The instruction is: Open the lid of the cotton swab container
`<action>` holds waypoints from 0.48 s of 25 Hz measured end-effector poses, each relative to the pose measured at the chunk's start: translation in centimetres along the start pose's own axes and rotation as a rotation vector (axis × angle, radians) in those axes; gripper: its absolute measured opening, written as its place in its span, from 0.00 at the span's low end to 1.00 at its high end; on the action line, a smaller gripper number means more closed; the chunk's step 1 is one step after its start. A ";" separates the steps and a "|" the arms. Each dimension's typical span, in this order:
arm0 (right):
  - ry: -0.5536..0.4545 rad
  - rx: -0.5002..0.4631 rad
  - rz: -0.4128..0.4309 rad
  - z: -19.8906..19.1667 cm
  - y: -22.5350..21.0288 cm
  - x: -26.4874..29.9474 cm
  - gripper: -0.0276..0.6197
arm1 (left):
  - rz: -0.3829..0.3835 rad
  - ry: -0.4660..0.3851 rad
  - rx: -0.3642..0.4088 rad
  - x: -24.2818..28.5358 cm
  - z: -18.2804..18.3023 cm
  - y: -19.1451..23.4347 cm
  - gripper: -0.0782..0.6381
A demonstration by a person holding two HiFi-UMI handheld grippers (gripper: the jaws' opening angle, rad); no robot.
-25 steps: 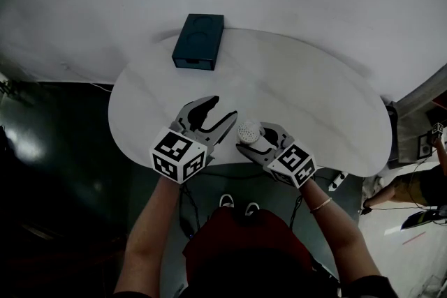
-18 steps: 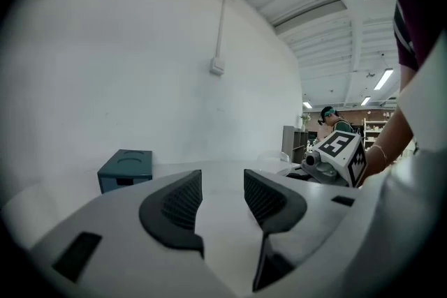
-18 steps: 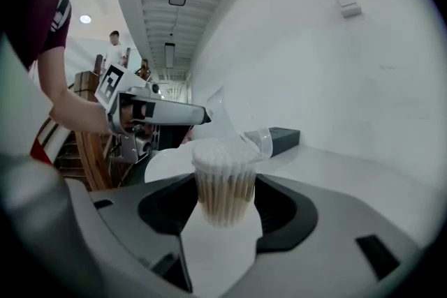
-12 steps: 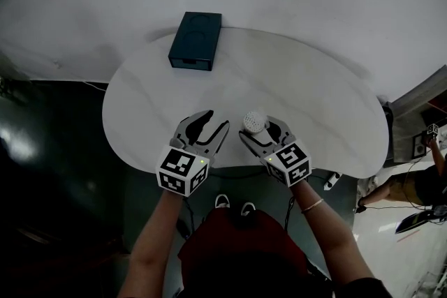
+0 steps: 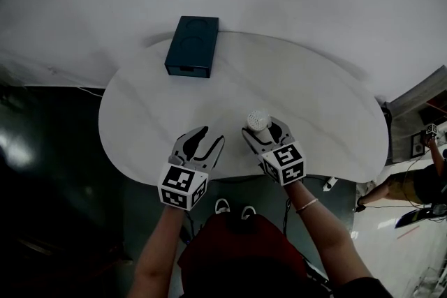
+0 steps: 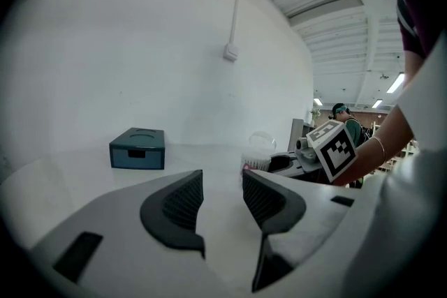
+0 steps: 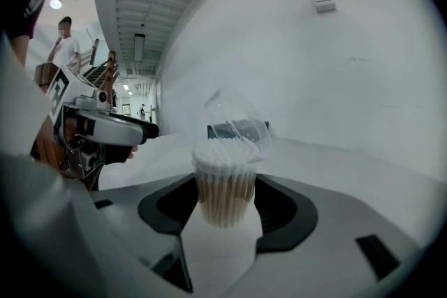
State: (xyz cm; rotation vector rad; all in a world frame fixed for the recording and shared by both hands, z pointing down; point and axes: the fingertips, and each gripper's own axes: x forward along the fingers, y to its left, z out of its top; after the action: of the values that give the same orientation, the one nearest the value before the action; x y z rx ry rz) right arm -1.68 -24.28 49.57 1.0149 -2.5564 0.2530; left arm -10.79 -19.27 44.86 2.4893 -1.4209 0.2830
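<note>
The cotton swab container (image 5: 258,120) is a small clear tub packed with white-tipped swabs (image 7: 223,181). Its clear lid (image 7: 237,116) is flipped up and tilts back behind the swabs. My right gripper (image 5: 262,129) is shut on the tub, one pad on each side, near the front edge of the white table (image 5: 314,98). In the right gripper view the tub stands upright between the jaws of the right gripper (image 7: 224,200). My left gripper (image 5: 211,137) rests to the left of it, apart from the tub, jaws parted and empty (image 6: 222,181). From the left gripper view the container (image 6: 258,153) is off to the right.
A dark teal box (image 5: 191,47) with a front slot (image 6: 137,148) sits at the table's far left edge. A white wall runs behind the table. People stand in the background at the right (image 5: 419,181). Dark floor lies to the left.
My left gripper has drawn back toward the table's near edge, away from the container, with its jaws narrower. The right gripper keeps its hold and has barely shifted.
</note>
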 end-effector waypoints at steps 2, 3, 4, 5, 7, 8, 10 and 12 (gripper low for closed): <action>0.013 0.016 -0.024 -0.4 -0.6 0.5 0.45 | 0.002 0.008 -0.014 -0.1 -0.4 0.4 0.38; 0.018 0.018 -0.033 -0.6 -0.8 0.7 0.45 | 0.002 0.010 -0.021 -0.1 -0.6 0.6 0.38; 0.022 0.017 -0.039 -0.6 -1.0 0.9 0.45 | 0.002 0.011 -0.026 -0.2 -0.7 0.7 0.38; 0.024 0.017 -0.046 -0.7 -1.2 1.0 0.45 | 0.002 0.013 -0.032 -0.2 -0.8 0.9 0.38; 0.023 0.024 -0.056 -0.5 -1.4 1.3 0.45 | 0.002 0.015 -0.044 -0.1 -0.9 1.1 0.38; 0.021 0.033 -0.059 -0.4 -1.5 1.5 0.45 | 0.000 0.014 -0.049 -0.1 -0.9 1.3 0.38; 0.024 0.038 -0.061 -0.4 -1.5 1.8 0.45 | -0.005 0.014 -0.052 0.0 -0.9 1.5 0.38; 0.032 0.031 -0.061 -0.6 -1.5 2.1 0.45 | -0.005 0.015 -0.051 0.1 -0.9 1.8 0.38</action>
State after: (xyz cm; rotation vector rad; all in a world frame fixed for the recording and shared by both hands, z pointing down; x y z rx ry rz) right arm -1.87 -26.51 50.97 1.0889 -2.4957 0.2915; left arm -12.31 -19.91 46.00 2.4441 -1.3986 0.2601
